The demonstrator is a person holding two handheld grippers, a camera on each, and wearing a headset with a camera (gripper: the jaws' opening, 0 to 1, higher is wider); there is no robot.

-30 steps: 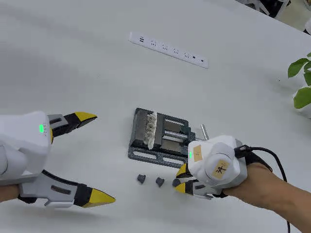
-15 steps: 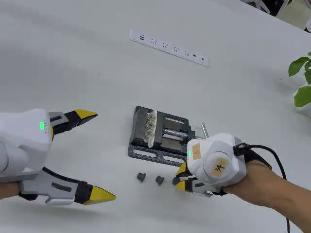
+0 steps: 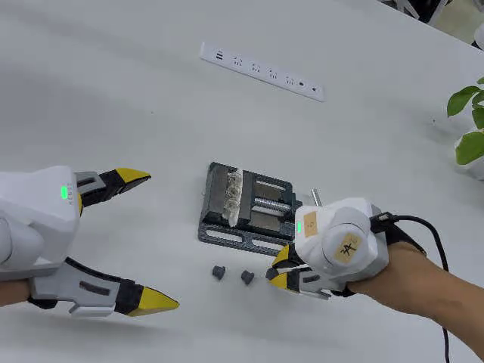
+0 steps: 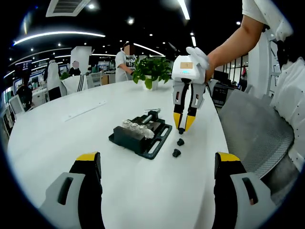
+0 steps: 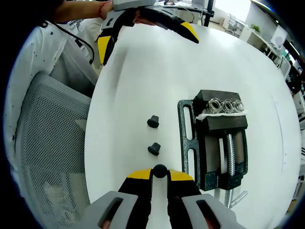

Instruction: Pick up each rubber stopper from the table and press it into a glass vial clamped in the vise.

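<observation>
The right gripper [image 3: 278, 274] is reaching down to the white worktop [image 3: 113, 91] just in front of the vise [image 3: 265, 219]. Its yellow-tipped fingers are pinching a dark rubber stopper [image 5: 159, 171] between their very tips. Whether that stopper is touching the surface cannot be told.

Two more stoppers are sitting loose on the worktop in a row with it. The middle stopper [image 3: 247, 277] is lying just beside the fingertips, and the end stopper [image 3: 218, 272] is lying a little further toward the left gripper [image 3: 147, 240]. Both are lying apart from the vise base.

The vise is clamping three glass vials [image 5: 224, 104] side by side. In the right gripper view their mouths are showing open, with a pale strip running along the clamped row.

The left gripper is hovering well apart from the vise, its fingers spread wide and gripping nothing.

A white power strip [image 3: 261, 72] is lying on the worktop beyond the vise. Green plant leaves [image 3: 469, 125] are showing at the right edge of the head view.
</observation>
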